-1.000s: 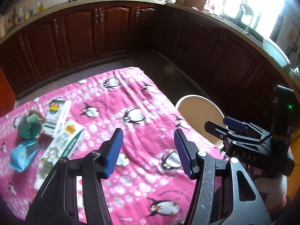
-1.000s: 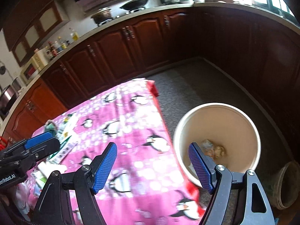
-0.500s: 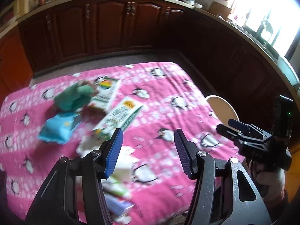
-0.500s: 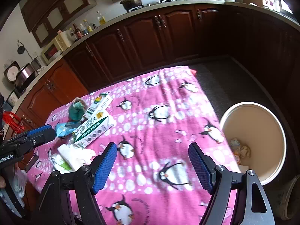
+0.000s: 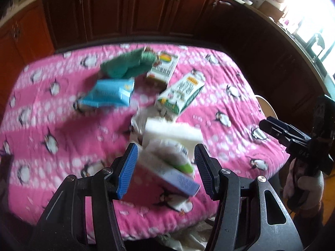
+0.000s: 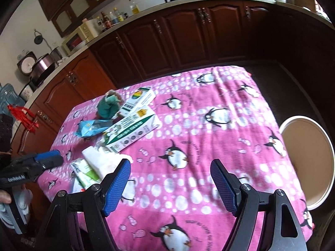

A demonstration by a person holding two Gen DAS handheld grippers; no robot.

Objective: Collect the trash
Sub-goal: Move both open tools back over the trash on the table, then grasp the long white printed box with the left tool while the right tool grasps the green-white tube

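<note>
Left wrist view:
Left gripper (image 5: 166, 167): tipped steeply down over the near side of the bench (image 5: 52, 125), jaws apart, nothing pressed between them.
Under it: a white tissue pack (image 5: 173, 132) and a small packet with a green stripe (image 5: 178, 159) lie below the gap; whether the blue pads touch them is lost in the blur.
Purple-edged packet (image 5: 180, 182): just nearer than those, long axis slanting toward the lower right.
Green-and-white carton (image 5: 181, 93): lies flat past the tissue pack, long axis running up to the right.
Rainbow-logo box (image 5: 164, 69): behind that carton, long axis running away from the camera.
Green cloth (image 5: 127, 64): crumpled, touching the rainbow-logo box on its left.
Blue pouch (image 5: 108, 93): flat, in front of the cloth, long axis across the frame.
Right gripper (image 5: 270, 125): off the bench's right edge, held in a gloved hand (image 5: 307, 188), pointing left over the cloth cover.

Right wrist view:
Right gripper (image 6: 170, 186): angled down at bare penguin-print cover, jaws wide apart and empty.
Trash: all clustered at the bench's (image 6: 209, 125) far left; the carton (image 6: 132, 133) points up and right, the rainbow-logo box (image 6: 139, 100) beside it.
Bucket (image 6: 326, 156): on the floor off the right edge, open mouth up, well apart from the trash.
Left gripper (image 6: 48, 160): enters from the left edge, reaching toward the tissue pack (image 6: 94, 161).
</note>
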